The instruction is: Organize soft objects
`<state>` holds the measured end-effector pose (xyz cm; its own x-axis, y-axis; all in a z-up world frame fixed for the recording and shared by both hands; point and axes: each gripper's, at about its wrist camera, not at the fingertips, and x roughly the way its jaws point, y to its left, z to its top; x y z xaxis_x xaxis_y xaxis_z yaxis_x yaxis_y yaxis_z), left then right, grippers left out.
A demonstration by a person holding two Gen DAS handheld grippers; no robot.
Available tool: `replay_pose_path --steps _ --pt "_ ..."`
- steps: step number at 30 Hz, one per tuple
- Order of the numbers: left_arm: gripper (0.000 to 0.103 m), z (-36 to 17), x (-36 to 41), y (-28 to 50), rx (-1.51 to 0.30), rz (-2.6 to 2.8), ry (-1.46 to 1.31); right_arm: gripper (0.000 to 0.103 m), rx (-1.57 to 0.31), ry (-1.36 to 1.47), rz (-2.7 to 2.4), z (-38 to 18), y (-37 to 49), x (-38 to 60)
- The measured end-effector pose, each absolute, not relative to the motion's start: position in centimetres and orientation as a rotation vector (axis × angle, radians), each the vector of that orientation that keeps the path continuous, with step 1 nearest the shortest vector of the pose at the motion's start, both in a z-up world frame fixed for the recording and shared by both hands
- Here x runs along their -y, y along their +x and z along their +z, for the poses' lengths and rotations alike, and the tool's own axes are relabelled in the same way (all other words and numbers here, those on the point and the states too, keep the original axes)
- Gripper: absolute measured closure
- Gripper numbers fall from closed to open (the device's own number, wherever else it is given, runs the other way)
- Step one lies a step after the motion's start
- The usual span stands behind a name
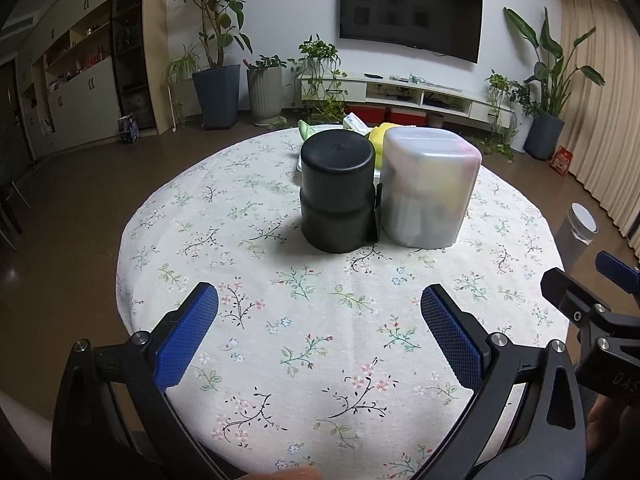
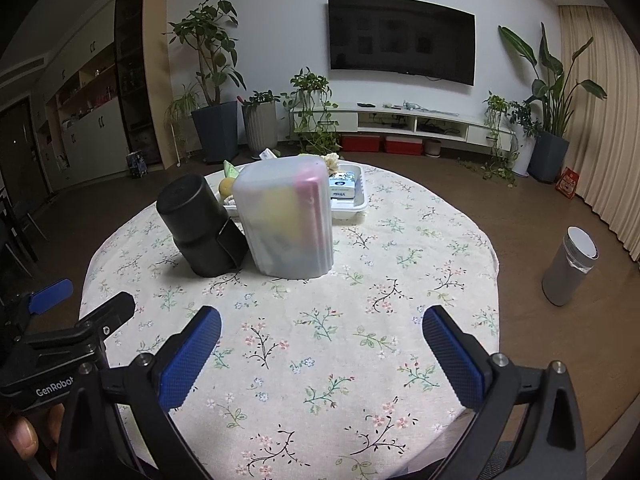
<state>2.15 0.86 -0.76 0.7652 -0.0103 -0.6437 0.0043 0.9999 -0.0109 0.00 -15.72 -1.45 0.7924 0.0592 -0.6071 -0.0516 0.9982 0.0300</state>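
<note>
Centrally, ahead of both tongs, two containers stand upright on the round floral tablecloth (image 1: 320, 320). A translucent ribbed container (image 2: 286, 220) holds blurred soft items, among them a pale yellow mass and a pink strip near its top right corner; its remaining contents cannot be identified. A black cylindrical container (image 2: 198, 226) stands just beside it, on the side nearer the left gripper, the two joined or touching at a black clip-like piece; its contents are hidden.

Beyond both containers lies a white tray (image 2: 354, 204), well forward of the fingertips. It carries a blue-and-white packet (image 2: 342, 188), a yellow rounded item (image 2: 226, 186) and a cream, cauliflower-like lump (image 2: 331, 160); other contents are obscured.

The left gripper (image 1: 320, 308) is held low over the near part of the table, its blue-padded fingers (image 1: 188, 332) spread wide and holding nothing. The right gripper (image 2: 322, 332) hovers alongside in the same forward-pointing pose, its pads (image 2: 452, 356) likewise wide apart and empty. Each appears at the edge of the other's view.

On the floor beyond the right gripper's outer side stands a grey cylindrical bin (image 2: 570, 268).
</note>
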Motion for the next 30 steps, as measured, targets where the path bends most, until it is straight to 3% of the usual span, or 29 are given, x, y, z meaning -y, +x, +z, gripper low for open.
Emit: replay_pose_path --steps 30 --pt "0.0 -0.63 -1.01 2.02 -0.697 -0.024 -0.029 0.0 -0.652 -0.011 0.058 -1.36 -0.23 14.84"
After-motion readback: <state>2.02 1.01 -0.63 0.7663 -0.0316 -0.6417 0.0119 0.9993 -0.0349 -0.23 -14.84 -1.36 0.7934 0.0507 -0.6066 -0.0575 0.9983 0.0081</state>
